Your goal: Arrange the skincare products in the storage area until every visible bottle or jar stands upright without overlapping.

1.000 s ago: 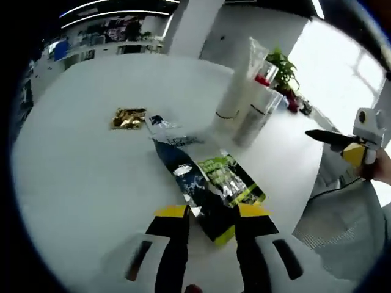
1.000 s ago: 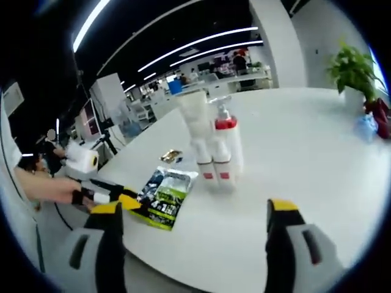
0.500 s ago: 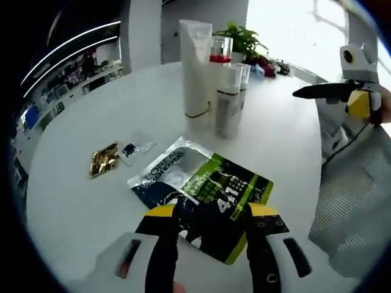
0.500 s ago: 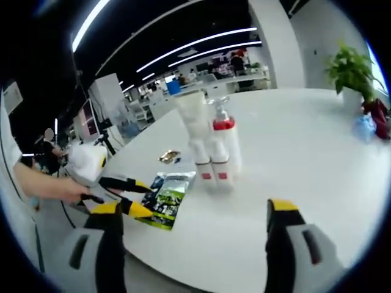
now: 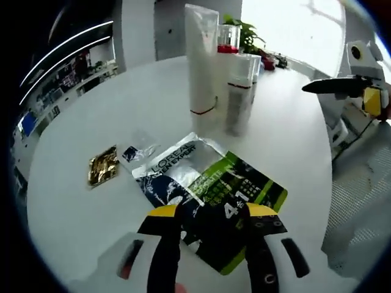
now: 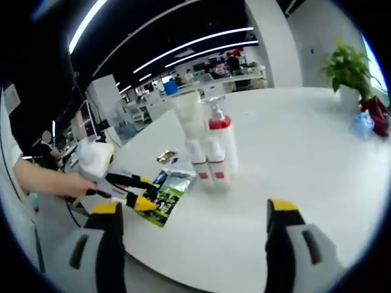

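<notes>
I hold the left gripper point(image 5: 204, 217) with jaws apart over the flat sachet point(image 5: 211, 192) beside the upright bottles point(image 5: 238, 91), the right gripper point(image 6: 192, 213) wide open too, so next I should pinch that pouch.

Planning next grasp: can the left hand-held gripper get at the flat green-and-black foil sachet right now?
Probably yes. The left hand-held gripper is open, jaws straddling the near edge of the green-and-black foil sachet lying flat on the white round table; nothing lies between them.
</notes>
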